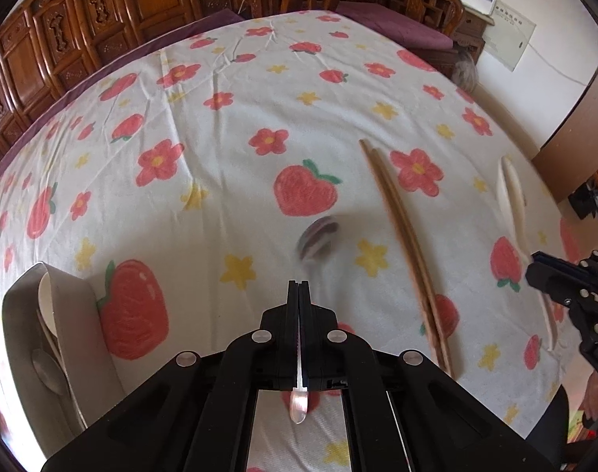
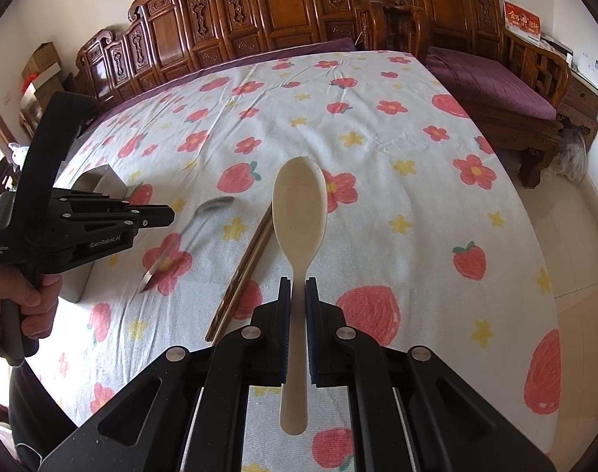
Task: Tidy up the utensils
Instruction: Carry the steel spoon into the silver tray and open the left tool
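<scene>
My left gripper (image 1: 299,285) is shut on the thin handle of a metal spoon (image 1: 318,240). The spoon's bowl hangs blurred past the fingertips, and the handle's end sticks out behind the jaws. From the right wrist view, that gripper (image 2: 172,214) is at the left with the metal spoon (image 2: 188,232) slanting below it. My right gripper (image 2: 299,283) is shut on the handle of a cream plastic spoon (image 2: 299,204) with its bowl pointing away. A pair of wooden chopsticks (image 1: 405,244) lies on the strawberry cloth (image 1: 228,196) between the two grippers.
A grey metal utensil holder (image 1: 67,314) stands at the cloth's left, with pale utensils inside. Carved wooden benches (image 2: 283,11) with purple cushions (image 2: 491,82) line the far side. The table's right edge drops to a tiled floor (image 2: 574,244). A hand (image 2: 35,303) grips the left tool.
</scene>
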